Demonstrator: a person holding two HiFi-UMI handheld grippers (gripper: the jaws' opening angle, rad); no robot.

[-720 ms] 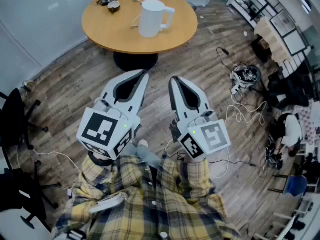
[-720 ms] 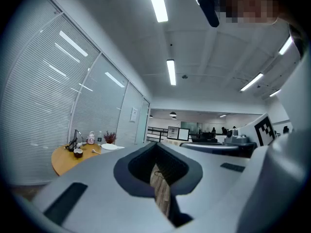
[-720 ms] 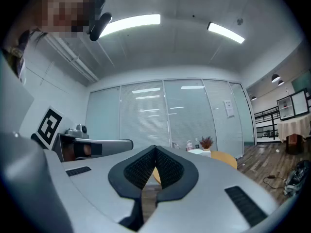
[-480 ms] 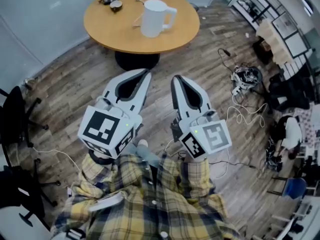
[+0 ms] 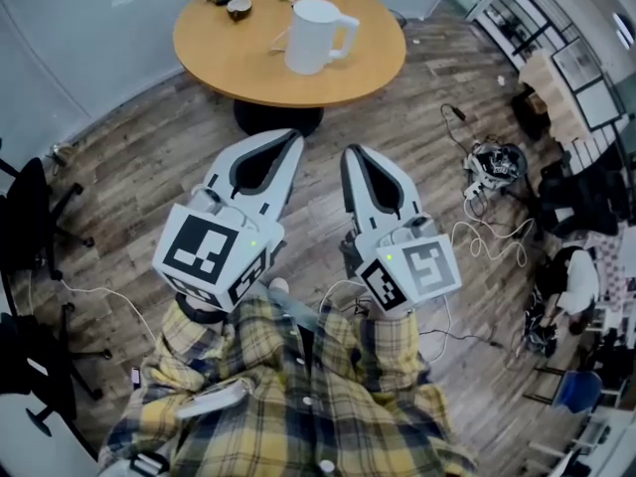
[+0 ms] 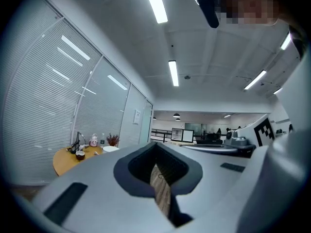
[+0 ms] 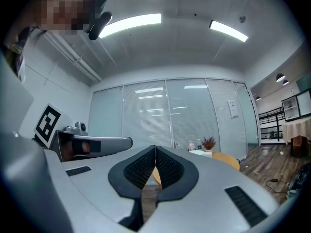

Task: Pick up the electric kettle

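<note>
Hardly anything moved: left gripper (image 5: 294,137) and right gripper (image 5: 350,152) stay level, shut, empty, far from the kettle (image 5: 313,36).

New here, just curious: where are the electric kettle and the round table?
electric kettle (image 5: 310,40): head view, on its white body.
round table (image 5: 238,63): head view, on the bare wooden top.
</note>
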